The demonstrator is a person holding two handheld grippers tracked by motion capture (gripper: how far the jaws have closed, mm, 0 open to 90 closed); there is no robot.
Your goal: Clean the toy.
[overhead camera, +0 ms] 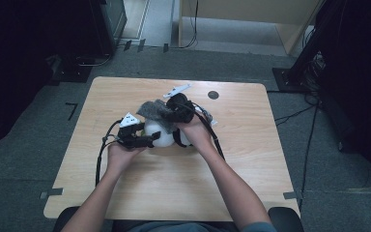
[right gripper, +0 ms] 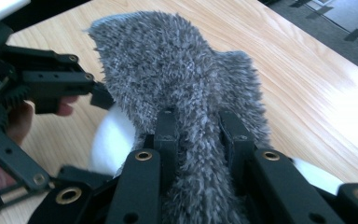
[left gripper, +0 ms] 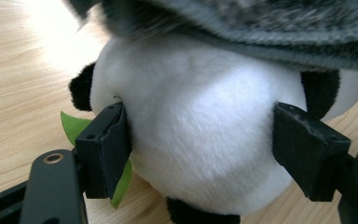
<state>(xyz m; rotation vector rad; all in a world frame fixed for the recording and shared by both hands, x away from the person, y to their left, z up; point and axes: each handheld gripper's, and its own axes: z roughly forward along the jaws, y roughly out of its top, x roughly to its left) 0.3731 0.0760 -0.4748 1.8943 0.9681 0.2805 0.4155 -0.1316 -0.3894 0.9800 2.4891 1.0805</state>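
The table [overhead camera: 125,193] is the biggest thing here, and near its middle sits the panda [overhead camera: 158,133], a plush toy with a white body and black limbs. It stands on the wood with a green felt leaf [left gripper: 72,128] beside its base. A grey furry cloth [overhead camera: 153,110] drapes over its top.

Your left gripper [overhead camera: 142,140] has its jaws spread wide around the panda's body, the pads pressing into the white fur on both sides. Your right gripper [overhead camera: 178,108] is pinched on a fold of the cloth, jaws close together with the pile bunched between them.

Expect both pieces to be light and very soft. The panda will squash rather than resist, so keep your hold low across the round belly, where it is widest and least likely to roll out. The cloth is limp and will sag from any single pinch; its long pile gives grip, but take a thick fold, not loose fibres, or it may slip free.
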